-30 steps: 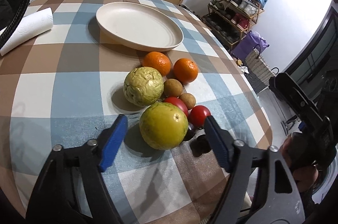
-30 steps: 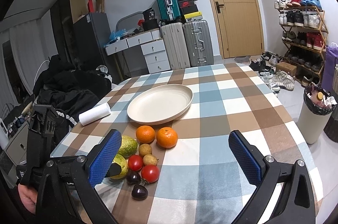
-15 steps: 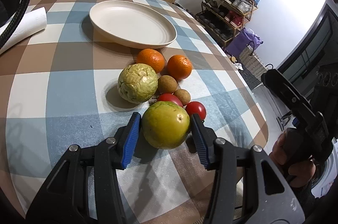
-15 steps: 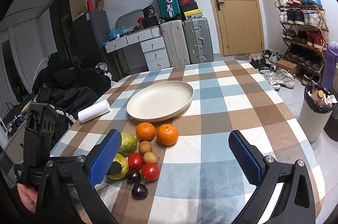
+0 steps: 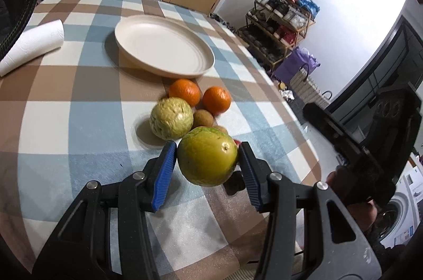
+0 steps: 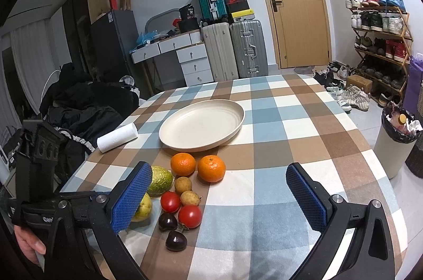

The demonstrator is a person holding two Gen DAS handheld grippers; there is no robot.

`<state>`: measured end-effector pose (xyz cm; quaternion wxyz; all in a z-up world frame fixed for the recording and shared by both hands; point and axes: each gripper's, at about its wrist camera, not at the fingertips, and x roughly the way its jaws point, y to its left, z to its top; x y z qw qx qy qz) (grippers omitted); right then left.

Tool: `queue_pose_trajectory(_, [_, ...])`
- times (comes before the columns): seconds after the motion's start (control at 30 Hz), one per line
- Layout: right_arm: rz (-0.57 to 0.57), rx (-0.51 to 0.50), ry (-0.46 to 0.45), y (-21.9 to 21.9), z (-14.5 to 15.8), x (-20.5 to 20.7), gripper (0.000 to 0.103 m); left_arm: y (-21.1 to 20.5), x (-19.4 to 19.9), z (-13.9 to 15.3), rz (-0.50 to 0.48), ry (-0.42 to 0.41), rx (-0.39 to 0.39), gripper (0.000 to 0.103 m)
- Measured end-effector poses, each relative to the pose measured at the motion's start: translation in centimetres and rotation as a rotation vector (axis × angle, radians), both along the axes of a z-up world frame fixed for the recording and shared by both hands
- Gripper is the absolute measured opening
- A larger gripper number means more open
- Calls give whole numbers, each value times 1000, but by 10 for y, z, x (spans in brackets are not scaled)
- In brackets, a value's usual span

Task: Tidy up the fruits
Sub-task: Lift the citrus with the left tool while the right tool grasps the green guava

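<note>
Left gripper [image 5: 207, 158] clamps smooth green-yellow fruit [image 5: 207, 156] between blue pads, lower centre of left wrist frame, fruit lifted off checked tablecloth [image 5: 79, 105]. Wrinkled yellow-green fruit [image 5: 171, 118], two tangerines [image 5: 184, 92] and small brown fruits sit just beyond, mid-frame. Empty cream plate [image 5: 164, 52] above them, paper roll [image 5: 29, 46] at upper left. Right gripper [image 6: 218, 196] spread wide, grasping nothing, hovering over tomatoes [image 6: 189, 216] and dark plums [image 6: 176, 241], lower left of centre.
</note>
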<state>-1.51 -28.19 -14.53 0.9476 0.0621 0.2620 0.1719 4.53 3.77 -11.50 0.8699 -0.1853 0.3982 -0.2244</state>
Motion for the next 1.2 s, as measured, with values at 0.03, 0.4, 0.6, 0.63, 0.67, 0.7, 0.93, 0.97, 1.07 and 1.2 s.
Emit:
queue_pose_trajectory(0.03, [4, -2, 0, 2, 1, 2, 103, 2, 0, 4, -2, -6, -2, 46])
queue_pose_trajectory(0.4, [95, -39, 56, 33, -5, 26, 103, 56, -3, 23, 100, -54, 6, 46])
queue_pose_trajectory(0.6, [192, -80, 93, 70, -16, 38, 103, 80, -6, 27, 147, -62, 26, 46])
queue_pose_trajectory(0.63, [208, -108, 96, 80, -18, 40, 103, 83, -6, 26, 153, -59, 27, 46])
queue_pose_trajectory(0.67, [218, -130, 98, 88, -21, 42, 103, 84, -7, 26, 158, -60, 28, 46])
queue_pose_trajectory(0.7, [228, -151, 100, 96, -24, 42, 103, 87, -7, 26, 161, -62, 28, 46])
queue_pose_trajectory(0.93, [272, -250, 128, 134, -38, 51, 103, 87, -10, 23, 171, -65, 50, 46])
queue_pose_trajectory(0.97, [273, -256, 129, 137, -39, 52, 103, 88, -9, 21, 173, -64, 49, 46])
queue_pose_trajectory(1.07, [265, -286, 133, 146, -43, 57, 101, 90, -9, 19, 181, -57, 46, 46])
queue_pose_trajectory(1.2, [263, -322, 156, 153, -48, 61, 84, 93, -8, 17, 189, -49, 43, 46])
